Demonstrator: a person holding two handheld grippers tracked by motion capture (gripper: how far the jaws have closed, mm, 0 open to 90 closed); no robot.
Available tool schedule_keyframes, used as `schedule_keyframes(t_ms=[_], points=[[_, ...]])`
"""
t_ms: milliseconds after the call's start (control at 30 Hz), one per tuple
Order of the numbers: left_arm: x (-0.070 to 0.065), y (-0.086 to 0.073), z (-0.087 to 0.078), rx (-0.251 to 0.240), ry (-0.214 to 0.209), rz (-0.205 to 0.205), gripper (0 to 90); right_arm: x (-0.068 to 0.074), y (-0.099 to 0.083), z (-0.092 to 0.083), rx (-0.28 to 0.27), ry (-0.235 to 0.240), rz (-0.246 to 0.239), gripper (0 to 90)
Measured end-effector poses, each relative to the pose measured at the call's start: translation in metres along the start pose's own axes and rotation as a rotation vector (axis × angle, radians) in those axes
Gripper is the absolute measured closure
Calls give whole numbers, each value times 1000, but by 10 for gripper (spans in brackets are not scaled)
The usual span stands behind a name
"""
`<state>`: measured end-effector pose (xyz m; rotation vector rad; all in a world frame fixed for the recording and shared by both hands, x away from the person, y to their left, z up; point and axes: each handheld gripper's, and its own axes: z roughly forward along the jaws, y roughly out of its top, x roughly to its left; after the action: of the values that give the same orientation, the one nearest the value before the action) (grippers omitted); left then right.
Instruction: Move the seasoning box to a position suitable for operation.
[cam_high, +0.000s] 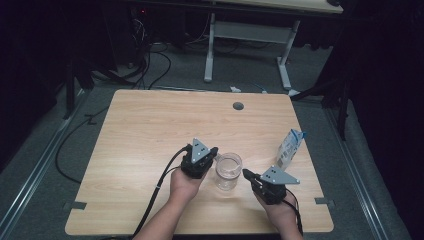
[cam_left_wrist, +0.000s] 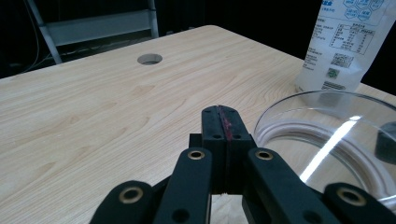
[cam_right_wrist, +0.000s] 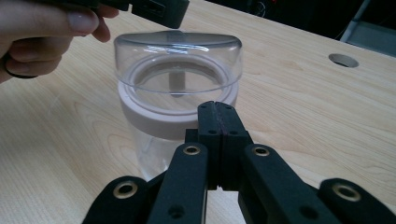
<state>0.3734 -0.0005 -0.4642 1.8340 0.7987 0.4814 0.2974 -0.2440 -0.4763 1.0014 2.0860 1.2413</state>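
In the lower middle of the high view, a clear plastic jar with a wide clear lid and a pale ring under it stands upright on the light wooden table, directly between the two tools. The left gripper sits just to the jar's left in the frame, with its tip close to the lid's upper left edge. The right gripper lies just to the jar's right, its tip pointing left at the jar's side. Both look about equally near, neither clearly touching.

In the left gripper view the black jaws are pressed together with nothing between them, and the jar's rim fills the lower right. In the right gripper view the jaws are likewise closed and empty, with the jar straight ahead, just beyond the tips.

A white printed pouch with a blue top stands to the right of the jar, beyond the right gripper.
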Motion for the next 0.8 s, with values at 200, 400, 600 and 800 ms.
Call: schedule_keyframes(t_ms=[200,400,600,800], points=[[0,0,0,-1,-1,-2,900,4,2,1,-2,13,-10,899],[0,0,-4,-15,-4,-17,900,6,3,0,-8,19,-10,899],[1,-4,-18,-41,-5,-20,900,7,3,1,-7,25,-11,899],[0,-21,-32,-41,-14,-46,900,9,3,2,-9,26,-13,899]])
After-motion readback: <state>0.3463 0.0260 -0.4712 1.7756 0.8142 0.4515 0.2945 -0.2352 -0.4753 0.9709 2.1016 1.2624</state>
